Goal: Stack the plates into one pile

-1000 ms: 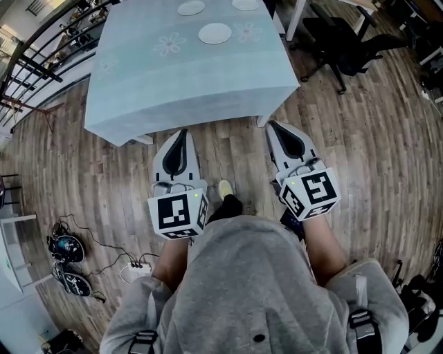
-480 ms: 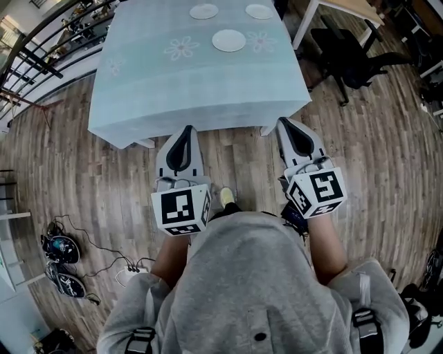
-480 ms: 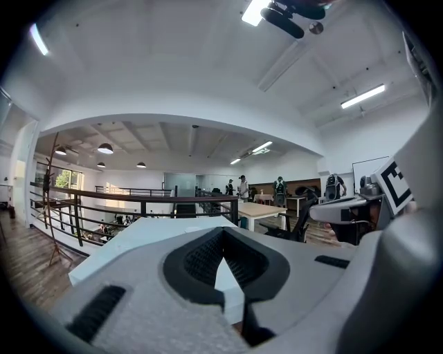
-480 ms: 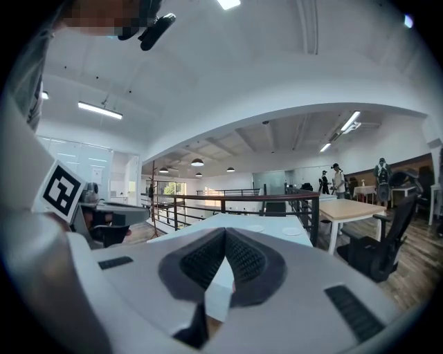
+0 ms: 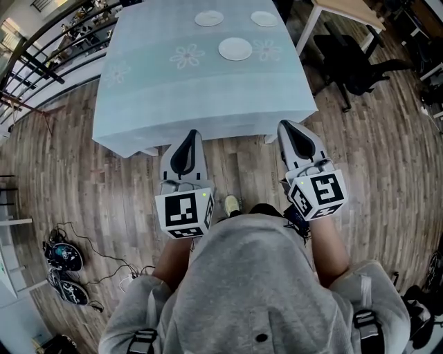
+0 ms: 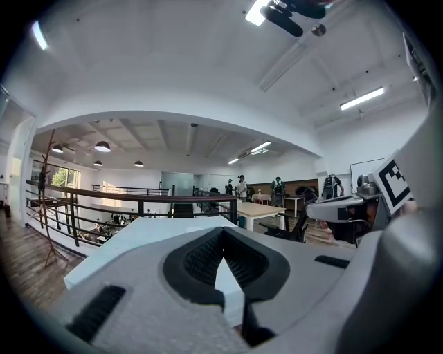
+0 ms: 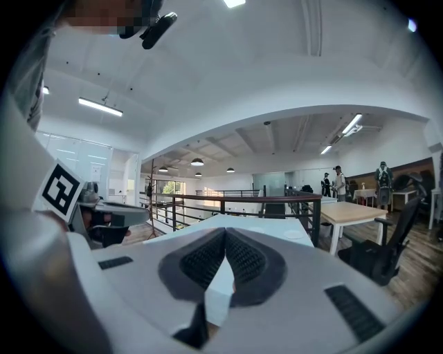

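If read from the far left: dark railing at the top corner, dark shoes and loose cables on the wooden floor lower down. Next, left gripper, held over the floor just short of the bench, pointing at its near edge, jaws pressed together with nothing between. Beyond, on the bench's pale blue flowered cloth, three white plates at the far end, well apart from both grippers: left plate, middle plate nearer, right plate. Each apart from the others, none stacked. Below, between the grippers, grey hooded top and one pale shoe. Then right gripper, also just short of the bench, by its near right corner, jaws closed on nothing. Far right, black office chair near the bench.
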Available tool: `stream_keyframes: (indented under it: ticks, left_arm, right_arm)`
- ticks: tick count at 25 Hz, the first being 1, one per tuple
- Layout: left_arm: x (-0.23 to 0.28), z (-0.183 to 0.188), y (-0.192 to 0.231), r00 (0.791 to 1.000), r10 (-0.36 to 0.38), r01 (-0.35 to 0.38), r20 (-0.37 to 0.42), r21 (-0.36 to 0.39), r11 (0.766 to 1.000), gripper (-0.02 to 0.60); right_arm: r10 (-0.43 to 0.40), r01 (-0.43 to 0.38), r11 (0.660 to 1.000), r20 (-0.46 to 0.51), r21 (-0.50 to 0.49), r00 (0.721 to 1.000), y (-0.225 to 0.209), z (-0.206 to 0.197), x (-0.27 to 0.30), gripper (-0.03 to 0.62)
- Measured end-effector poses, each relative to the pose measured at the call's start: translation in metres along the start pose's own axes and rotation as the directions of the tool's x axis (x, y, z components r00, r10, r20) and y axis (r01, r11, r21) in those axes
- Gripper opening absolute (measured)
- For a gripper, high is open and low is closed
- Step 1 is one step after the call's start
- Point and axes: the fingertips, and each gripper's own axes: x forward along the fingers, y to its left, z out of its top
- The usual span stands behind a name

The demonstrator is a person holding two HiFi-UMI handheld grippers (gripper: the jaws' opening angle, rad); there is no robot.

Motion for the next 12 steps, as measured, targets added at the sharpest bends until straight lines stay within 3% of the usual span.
stream_keyframes:
  ticks: [12]
  left_arm:
    - [0.0014,-0.0053,-0.0015,1.0,-0.01,0.01,-0.003,-0.012,1.0,0.012]
  right_arm:
    - [-0.016,0.015,1.0,-0.008,-0.015,1.0,-0.0031,-0.005,0.0003,0.026]
